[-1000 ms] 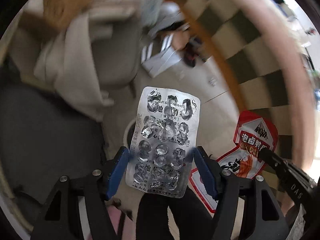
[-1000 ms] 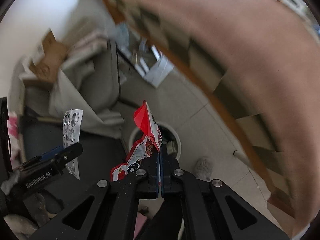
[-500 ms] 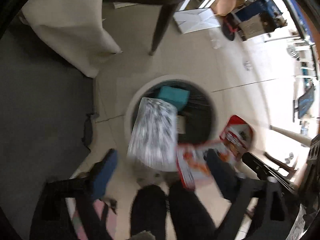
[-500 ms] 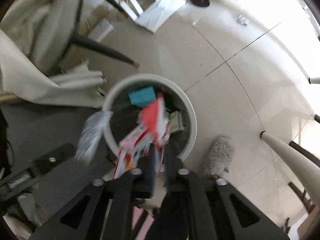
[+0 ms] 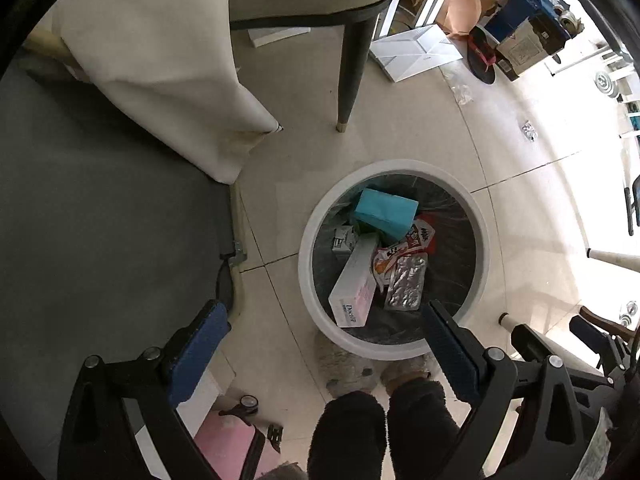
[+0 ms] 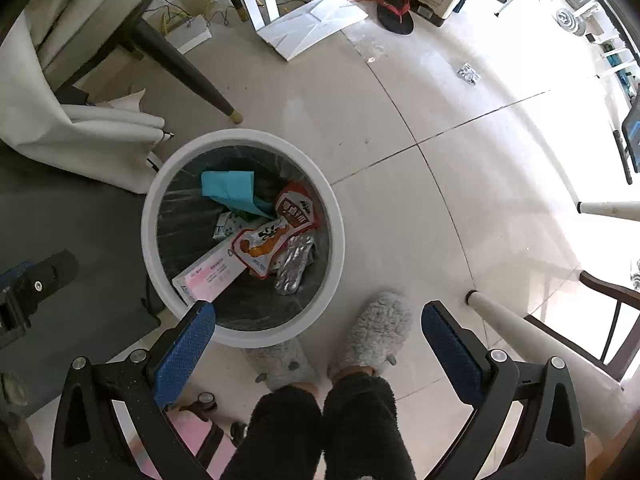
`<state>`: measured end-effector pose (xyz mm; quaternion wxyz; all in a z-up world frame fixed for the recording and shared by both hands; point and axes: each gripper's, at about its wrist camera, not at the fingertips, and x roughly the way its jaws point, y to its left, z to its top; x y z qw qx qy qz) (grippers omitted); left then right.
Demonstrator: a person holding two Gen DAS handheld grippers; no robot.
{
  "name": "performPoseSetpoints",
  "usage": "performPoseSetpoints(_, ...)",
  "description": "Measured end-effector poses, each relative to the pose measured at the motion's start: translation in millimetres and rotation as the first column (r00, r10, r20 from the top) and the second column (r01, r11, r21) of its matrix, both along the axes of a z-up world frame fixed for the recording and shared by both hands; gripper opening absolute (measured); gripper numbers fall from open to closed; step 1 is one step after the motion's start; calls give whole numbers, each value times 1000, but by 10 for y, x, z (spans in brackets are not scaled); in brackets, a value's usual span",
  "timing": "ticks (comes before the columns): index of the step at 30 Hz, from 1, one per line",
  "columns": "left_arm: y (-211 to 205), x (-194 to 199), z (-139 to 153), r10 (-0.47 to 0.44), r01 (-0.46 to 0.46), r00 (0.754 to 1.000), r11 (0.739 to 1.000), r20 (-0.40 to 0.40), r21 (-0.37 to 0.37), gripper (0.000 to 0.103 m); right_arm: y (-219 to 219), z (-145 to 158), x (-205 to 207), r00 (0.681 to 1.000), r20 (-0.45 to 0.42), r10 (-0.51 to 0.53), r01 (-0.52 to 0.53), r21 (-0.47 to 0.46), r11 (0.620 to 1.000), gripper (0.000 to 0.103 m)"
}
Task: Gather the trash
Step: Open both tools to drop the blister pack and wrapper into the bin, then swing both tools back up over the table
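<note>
A white round trash bin (image 5: 308, 264) (image 6: 340, 240) stands on the tiled floor below both grippers. Inside lie a silver blister pack (image 5: 406, 282) (image 6: 294, 266), a red snack wrapper (image 5: 400, 250) (image 6: 276, 236), a white and pink box (image 5: 354, 286) (image 6: 210, 274) and a teal packet (image 5: 384, 210) (image 6: 228, 188). My left gripper (image 5: 324, 344) is open and empty, held above the bin's near rim. My right gripper (image 6: 318, 340) is open and empty, above the bin's near right side and the person's slippers.
A chair with dark legs (image 5: 352, 60) and a draped white cloth (image 5: 160, 60) stand beyond the bin. A dark grey mat (image 5: 100, 220) lies left. Boxes and white boards (image 6: 312, 24) clutter the far floor. Table legs (image 6: 516, 332) stand right. The person's grey slippers (image 6: 376, 332) are beside the bin.
Both grippers tipped down over the bin and opened. The blister pack left the left gripper and the red wrapper left the right gripper; both now lie in the bin.
</note>
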<state>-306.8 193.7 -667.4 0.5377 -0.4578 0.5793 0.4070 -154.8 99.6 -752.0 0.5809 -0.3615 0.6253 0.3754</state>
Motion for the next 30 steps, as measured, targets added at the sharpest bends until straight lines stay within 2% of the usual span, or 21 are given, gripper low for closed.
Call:
performPoseSetpoints(6, -41, 22, 326, 6, -6, 1000, 999, -5, 32, 99, -13, 350, -5, 1000, 23, -9, 9, 29, 1000, 103)
performPoseSetpoints(12, -109, 20, 786, 3, -3, 1000, 998, -8, 63, 99, -68, 873, 28, 999, 40, -14, 12, 64, 998, 103)
performPoseSetpoints(20, -253, -71, 1510, 14, -12, 1000, 996, -14, 86, 99, -174, 1744, -21, 999, 47, 5, -9, 102, 995, 103)
performPoseSetpoints(30, -460, -187, 2587, -3, 2, 1000, 990, 8, 140, 99, -434, 2964, -200, 998, 48, 32, -39, 150, 988, 103)
